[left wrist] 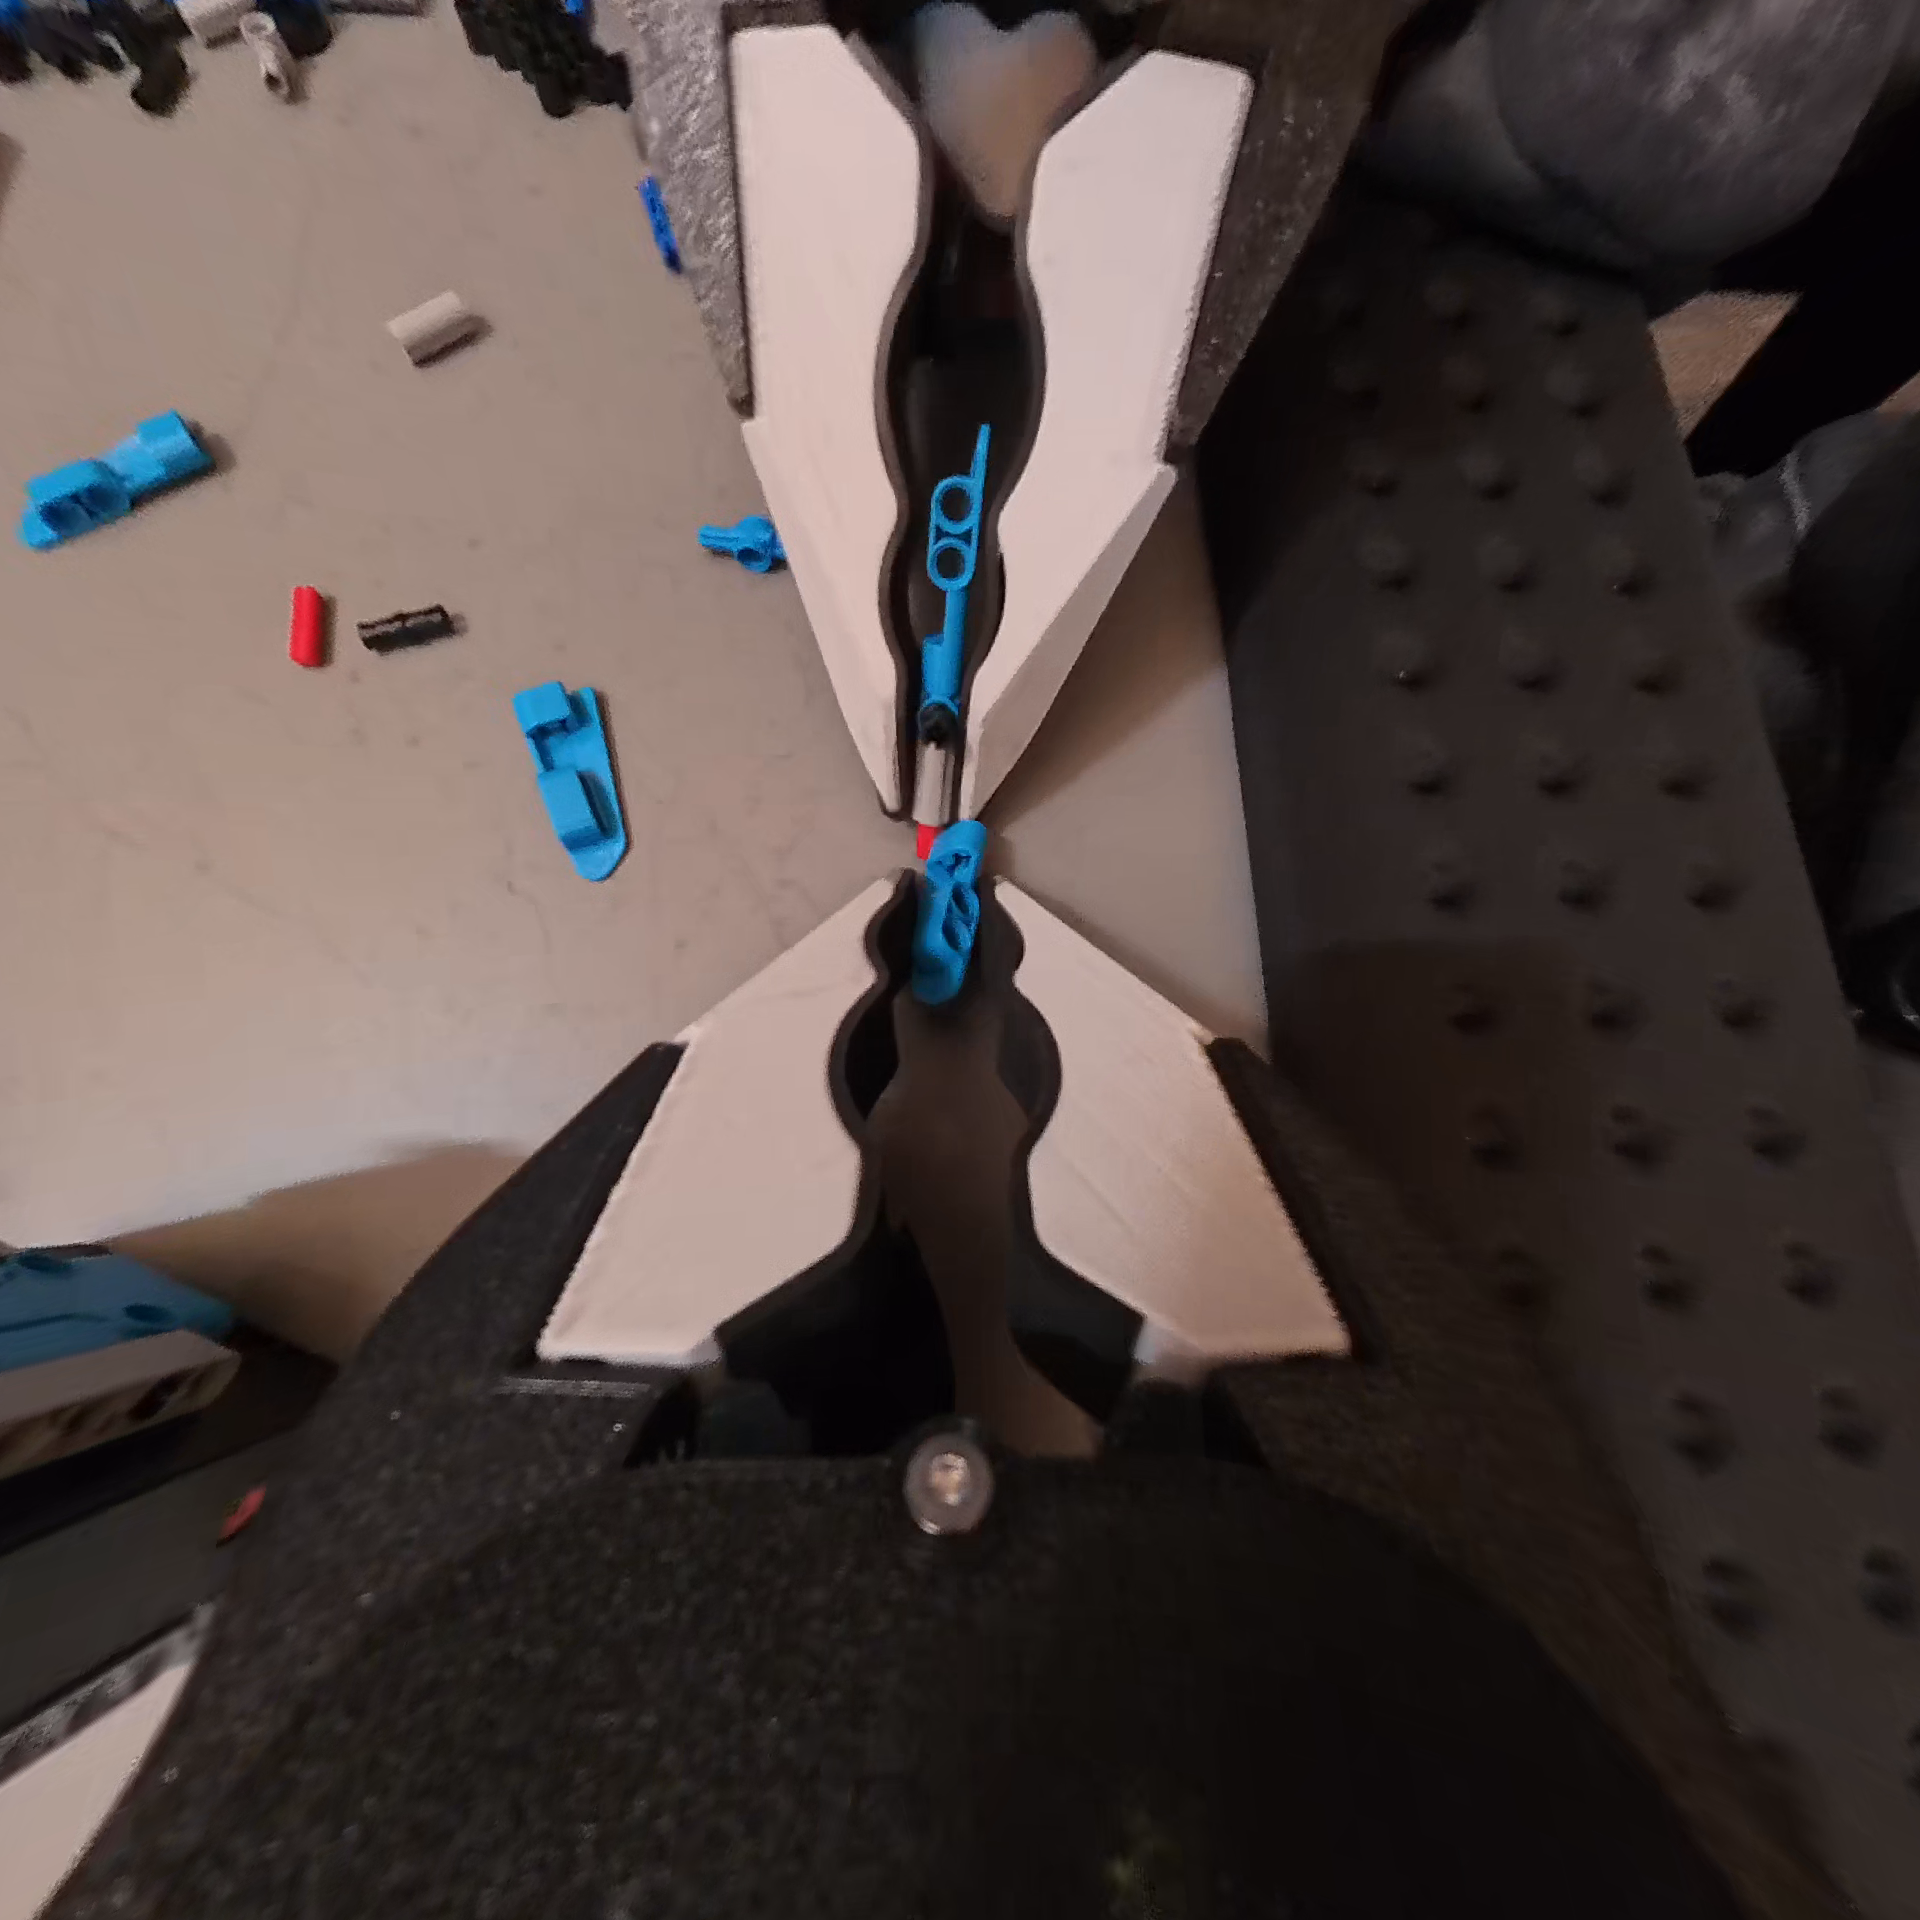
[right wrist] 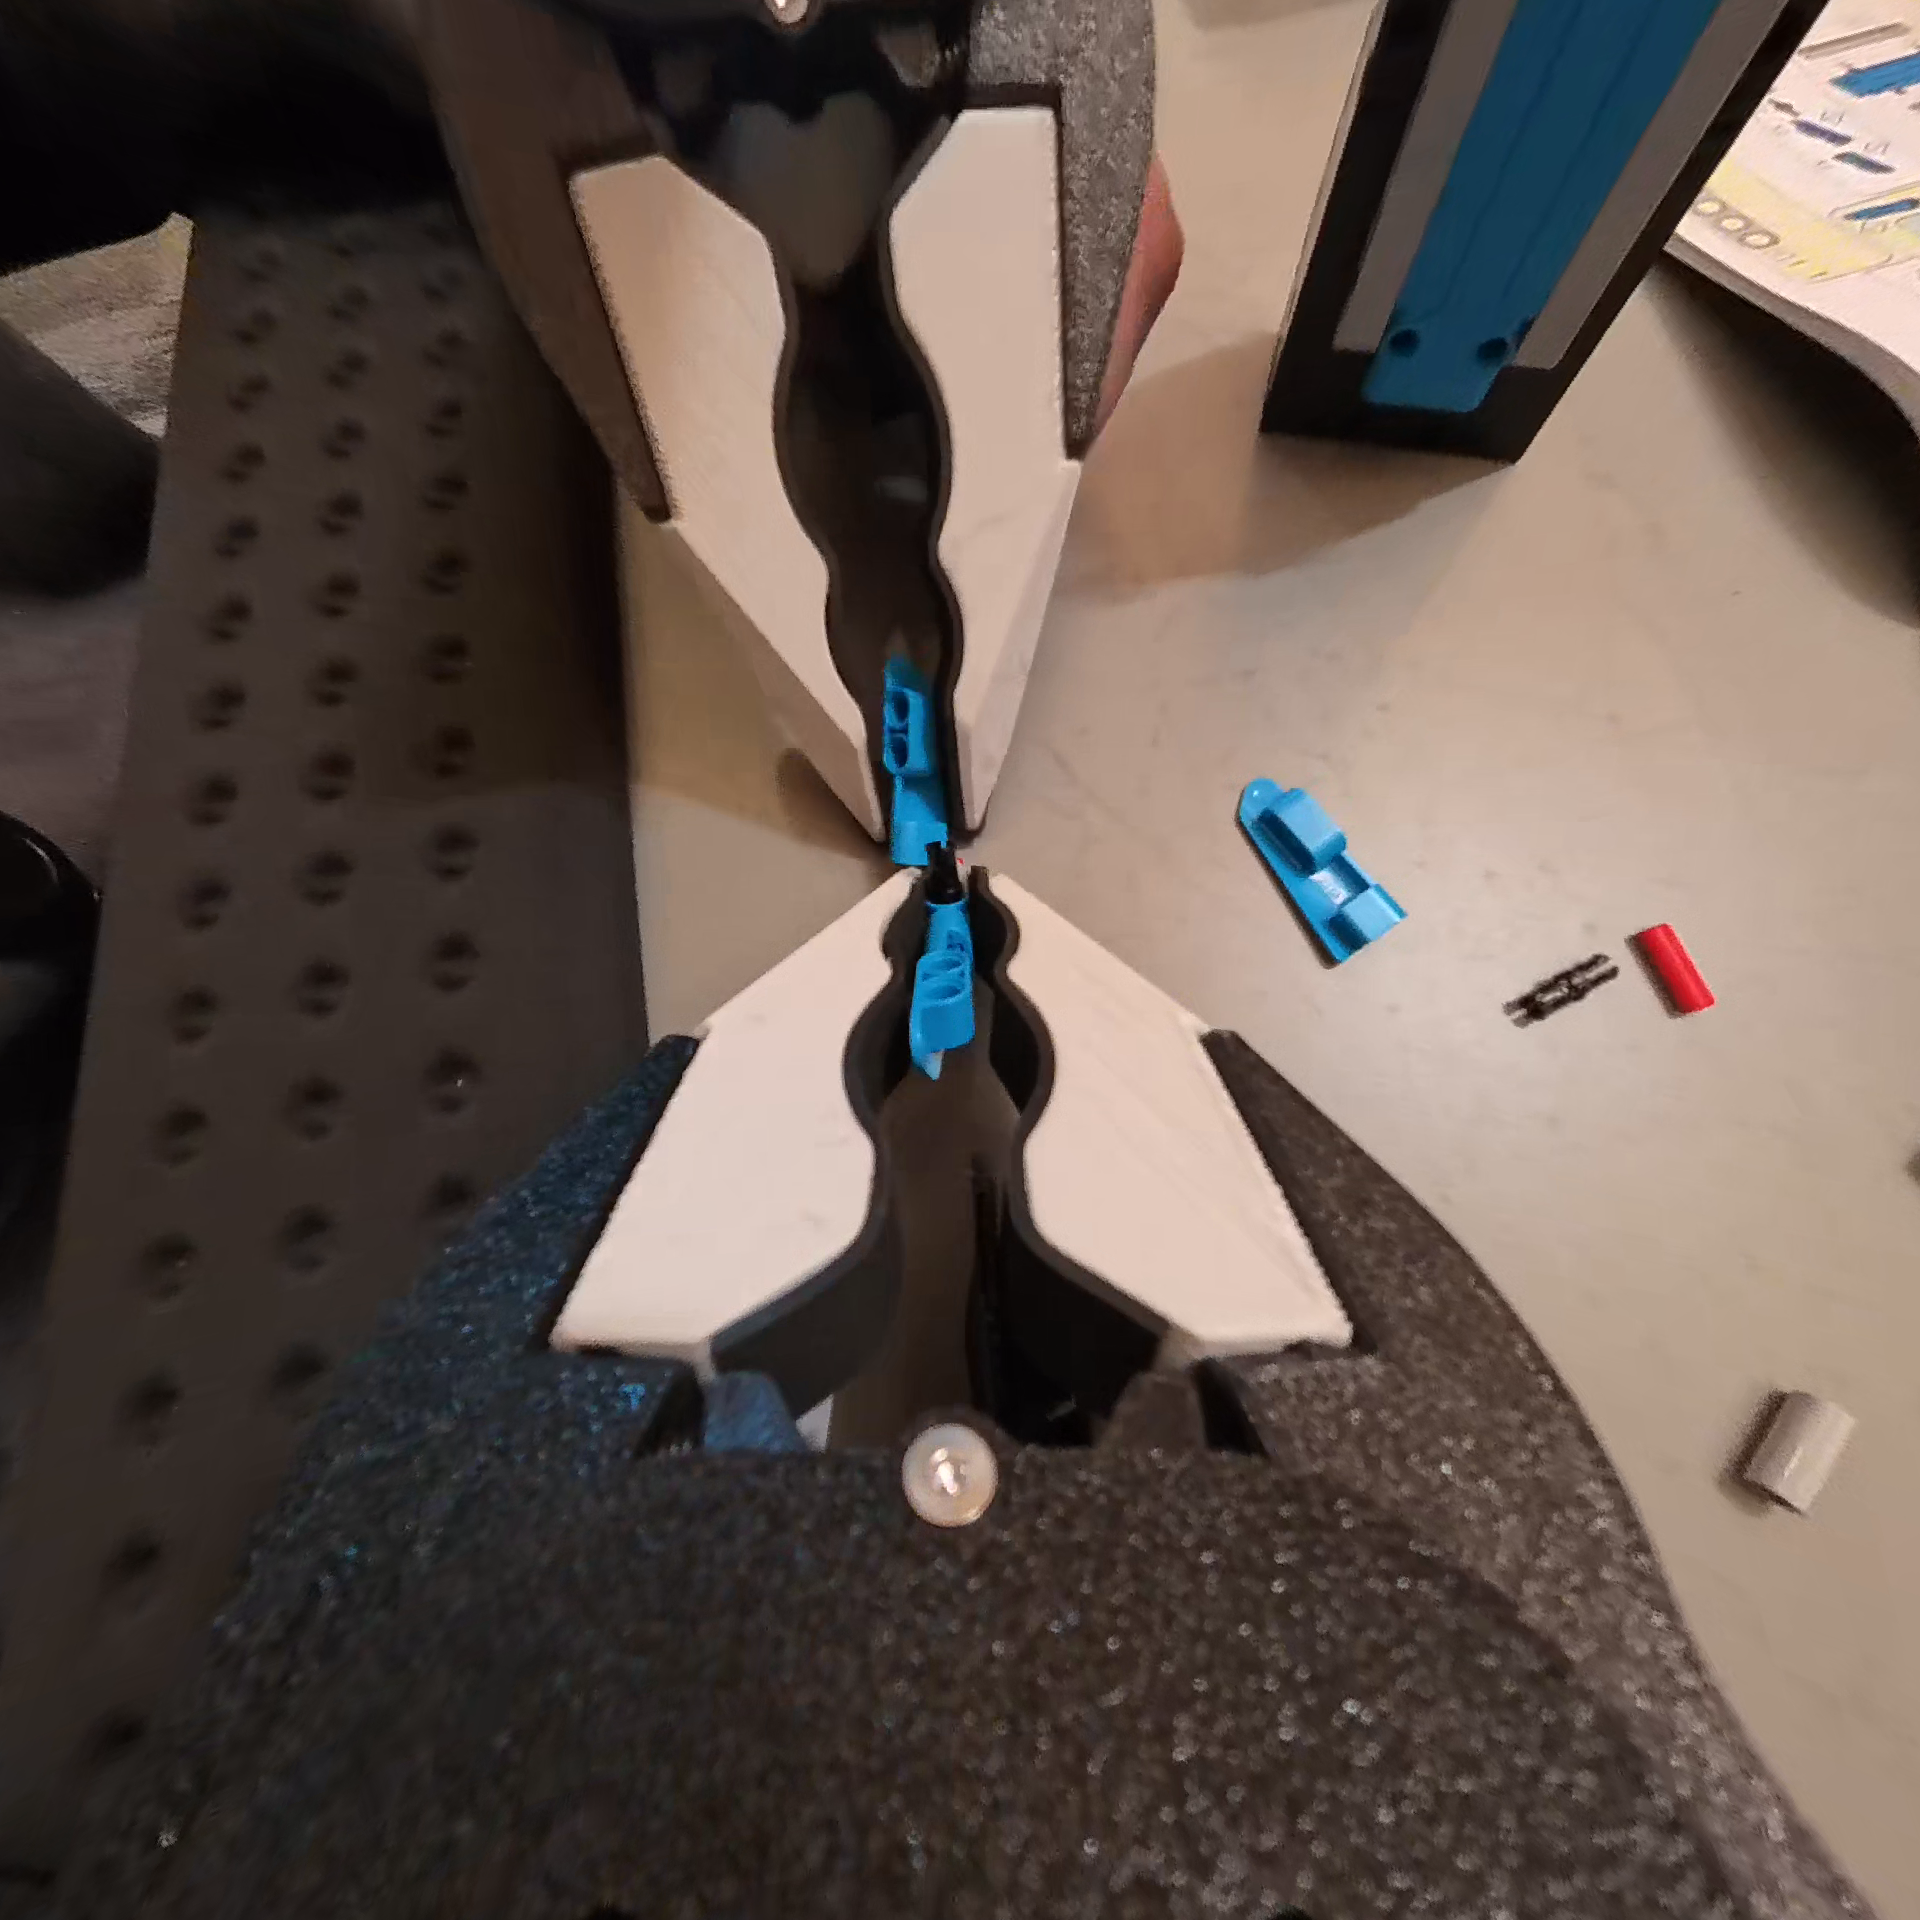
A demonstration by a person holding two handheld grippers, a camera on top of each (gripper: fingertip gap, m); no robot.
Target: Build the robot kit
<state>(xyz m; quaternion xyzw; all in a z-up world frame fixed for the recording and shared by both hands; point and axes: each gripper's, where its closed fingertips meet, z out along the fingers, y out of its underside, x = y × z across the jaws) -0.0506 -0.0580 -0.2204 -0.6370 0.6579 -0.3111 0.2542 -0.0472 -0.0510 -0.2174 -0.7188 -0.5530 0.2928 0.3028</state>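
**Two claws meeting tip to tip, each pinching a small blue toy piece**

Nearest, in the left wrist view, the left claw [left wrist: 943, 894] is clamped on a blue connector [left wrist: 948, 925], held just behind its white, wavy-edged fingertips [left wrist: 758, 1174]. Facing it, the right claw [left wrist: 935, 805] is clamped on a thin blue beam [left wrist: 954, 561] with round holes, a black pin [left wrist: 937, 722] at its end. The two pieces sit at the meeting point, above the tan table [left wrist: 312, 987]. Risk, as a judgement: both grips are narrow and the plastic is smooth, so a slightly skewed push could twist a piece out or jam the pin. Farther off lie a blue wedge [left wrist: 574, 779], a red tube [left wrist: 308, 623], a ribbed black peg [left wrist: 405, 628], a grey block [left wrist: 436, 326]
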